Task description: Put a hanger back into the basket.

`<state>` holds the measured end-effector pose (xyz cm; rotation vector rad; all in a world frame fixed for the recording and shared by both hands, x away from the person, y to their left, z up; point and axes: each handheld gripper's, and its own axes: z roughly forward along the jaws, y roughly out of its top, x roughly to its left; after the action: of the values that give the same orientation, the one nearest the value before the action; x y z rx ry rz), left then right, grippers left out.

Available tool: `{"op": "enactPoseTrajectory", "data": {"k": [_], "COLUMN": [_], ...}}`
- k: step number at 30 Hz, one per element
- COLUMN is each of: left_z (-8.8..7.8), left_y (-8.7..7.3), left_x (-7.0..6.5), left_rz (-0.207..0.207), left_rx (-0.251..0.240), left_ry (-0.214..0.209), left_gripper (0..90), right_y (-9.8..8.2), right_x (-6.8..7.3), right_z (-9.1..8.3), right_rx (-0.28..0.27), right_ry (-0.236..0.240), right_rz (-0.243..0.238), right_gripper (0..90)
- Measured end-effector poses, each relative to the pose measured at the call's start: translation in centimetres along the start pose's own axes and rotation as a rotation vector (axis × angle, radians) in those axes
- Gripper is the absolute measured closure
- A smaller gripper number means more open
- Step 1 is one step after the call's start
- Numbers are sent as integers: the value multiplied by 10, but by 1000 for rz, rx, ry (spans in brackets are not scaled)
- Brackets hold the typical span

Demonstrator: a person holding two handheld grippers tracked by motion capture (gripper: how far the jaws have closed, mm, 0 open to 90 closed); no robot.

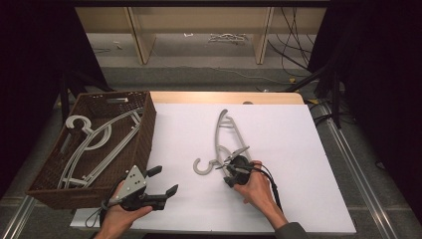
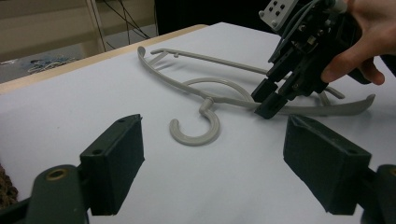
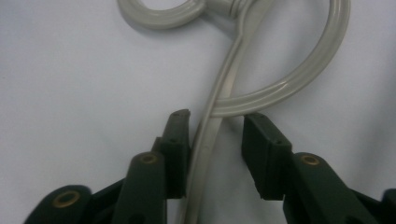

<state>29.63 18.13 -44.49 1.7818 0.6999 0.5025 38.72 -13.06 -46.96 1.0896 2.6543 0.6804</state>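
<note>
A grey plastic hanger [image 1: 217, 137] lies flat on the white table top [image 1: 298, 149], its hook [image 1: 201, 167] pointing left. My right gripper [image 1: 230, 167] points down on it just right of the hook. In the right gripper view its jaws [image 3: 212, 123] straddle one thin arm of the hanger [image 3: 280, 88]; the left pad lies against the arm and a gap stays at the right pad, so it is open. My left gripper [image 1: 163, 180] rests near the table's front left, open, with nothing between its jaws [image 2: 212, 158]. Its view looks across at the hook [image 2: 194, 140] and the right gripper [image 2: 266, 105].
A brown woven basket [image 1: 144, 134] stands at the table's left edge with grey hangers [image 1: 94, 139] lying inside. Beyond the table's far edge are wooden shelf legs and cables on the floor. Metal rails run along both sides.
</note>
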Motion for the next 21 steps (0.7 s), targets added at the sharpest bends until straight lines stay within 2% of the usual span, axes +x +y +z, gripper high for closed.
{"op": "enactPoseTrajectory", "data": {"k": [1, 2, 6, 11, 14, 16, 17, 19, 20, 21], "left_z": [0, 0, 0, 0, 0, 1, 1, 1, 2, 3], "left_y": [0, 0, 0, 0, 0, 0, 0, 0, 0, 0], "left_x": [0, 1, 1, 1, 2, 1, 2, 2, 2, 2], "left_rz": [-3, 14, 8, 8, 20, 14, 25, 31, 32, 38], "left_rx": [-1, -1, -2, 9, 14, 12, 8, 18, 23, 22], "left_ry": [2, 0, 4, 7, 8, 10, 7, 12, 14, 12], "left_gripper": [202, 202, 203, 205, 206, 207, 208, 209, 209, 210], "right_y": [0, -1, -2, -3, -7, -9, -10, -10, -11, -11], "right_x": [0, -1, -2, -2, -3, -2, -1, 1, 4, 6], "right_z": [-1, -1, -2, -5, -10, -13, -14, -16, -19, -21], "right_rx": [1, -1, 1, 25, 49, 52, 56, 60, 62, 61], "right_ry": [-2, 2, 7, 9, 12, 26, 37, 39, 40, 49], "right_rz": [4, 5, 7, -19, -65, -105, -123, -137, -181, -203], "right_gripper": [724, 754, 760, 776, 815, 820, 820, 819, 820, 820]}}
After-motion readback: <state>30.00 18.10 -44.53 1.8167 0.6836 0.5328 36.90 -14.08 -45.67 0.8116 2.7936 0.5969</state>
